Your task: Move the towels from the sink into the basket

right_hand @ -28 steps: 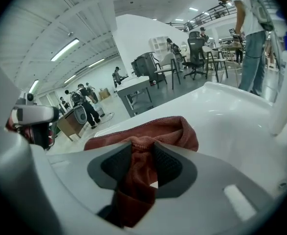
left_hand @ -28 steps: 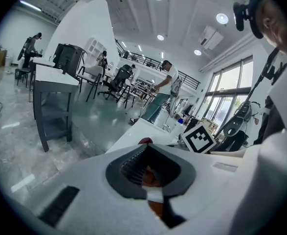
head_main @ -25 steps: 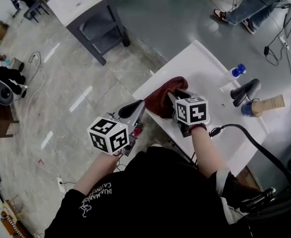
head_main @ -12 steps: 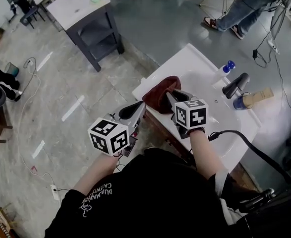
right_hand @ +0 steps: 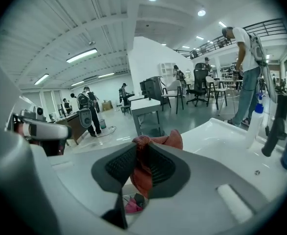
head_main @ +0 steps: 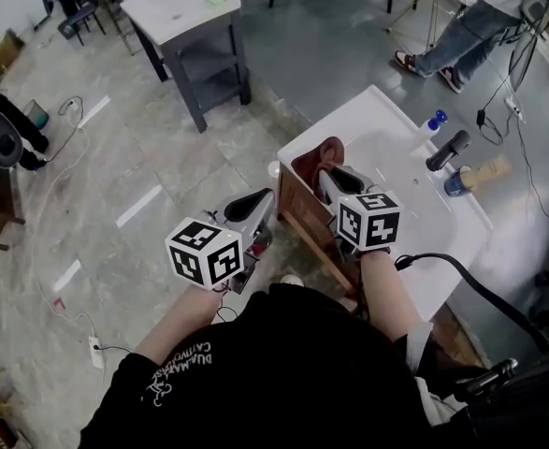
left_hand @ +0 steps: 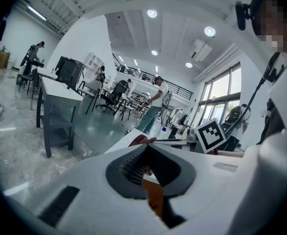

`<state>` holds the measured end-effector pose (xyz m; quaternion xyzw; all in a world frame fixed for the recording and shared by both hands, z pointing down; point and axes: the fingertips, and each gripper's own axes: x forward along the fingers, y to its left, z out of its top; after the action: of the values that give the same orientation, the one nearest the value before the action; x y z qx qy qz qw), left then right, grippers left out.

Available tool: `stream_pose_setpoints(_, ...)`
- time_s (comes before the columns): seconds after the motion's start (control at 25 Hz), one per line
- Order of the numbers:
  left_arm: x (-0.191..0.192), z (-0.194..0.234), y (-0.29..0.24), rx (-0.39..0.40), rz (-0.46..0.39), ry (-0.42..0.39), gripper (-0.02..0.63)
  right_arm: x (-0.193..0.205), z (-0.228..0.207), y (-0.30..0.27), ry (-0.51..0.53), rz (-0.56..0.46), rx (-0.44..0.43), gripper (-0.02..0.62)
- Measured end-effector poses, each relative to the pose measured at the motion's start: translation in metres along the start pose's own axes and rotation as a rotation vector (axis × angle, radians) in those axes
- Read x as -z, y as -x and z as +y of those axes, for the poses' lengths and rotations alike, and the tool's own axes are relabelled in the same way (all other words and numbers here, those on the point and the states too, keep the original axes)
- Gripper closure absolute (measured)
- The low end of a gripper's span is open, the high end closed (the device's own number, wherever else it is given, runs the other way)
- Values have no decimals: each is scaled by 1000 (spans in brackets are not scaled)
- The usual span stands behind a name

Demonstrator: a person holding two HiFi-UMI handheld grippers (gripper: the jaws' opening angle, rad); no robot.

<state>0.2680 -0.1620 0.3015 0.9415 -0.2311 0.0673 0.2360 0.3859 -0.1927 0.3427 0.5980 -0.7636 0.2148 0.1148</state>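
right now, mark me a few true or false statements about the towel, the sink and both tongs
1. The right tongs grip a red towel. True; their jaws have just been closing, with the towel between them.
2. The left tongs hold a second towel. False: nothing is between their jaws.
3. The red towel lies spread flat in the bottom of the sink. False: it is bunched at the sink's edge, clamped in the right tongs.
4. A dark faucet stands on the white sink. True.
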Motion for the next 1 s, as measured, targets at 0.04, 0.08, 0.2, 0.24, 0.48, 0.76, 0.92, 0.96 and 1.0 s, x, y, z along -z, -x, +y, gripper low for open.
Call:
stream_pose_setpoints(0.04,0,-2,11,-1,-6,-8,603,-3,12,4,-2,-11,-10,523)
stream_pose_setpoints(0.08,0,-5,23,-1,-11,-18,603,-6,24,9,-8,-21,-24,523)
stream_pose_setpoints(0.2,-1,-12,57,-6,-25,-54,603,-15,67,23,-22,-53,-82,523)
stream_pose_setpoints(0.24,-2,-14,68,-11,-33,-63,603,-19,82,27,-17,-63,-98,523)
stream_pose_setpoints(0.48,-3,-14,133,-56,-87,-74,603,-28,166,43,55,-103,-189,523)
stream_pose_setpoints(0.76,7,-3,206,-144,-139,-58,603,-15,246,46,117,-89,-286,523)
stream_pose_setpoints(0.92,19,5,241,-204,-160,-36,603,-3,282,40,143,-71,-339,523)
stream_pose_setpoints(0.96,22,8,249,-220,-163,-30,603,0,290,39,147,-67,-349,523)
stream_pose_setpoints(1.0,25,10,257,-235,-168,-21,603,3,297,37,152,-64,-359,523)
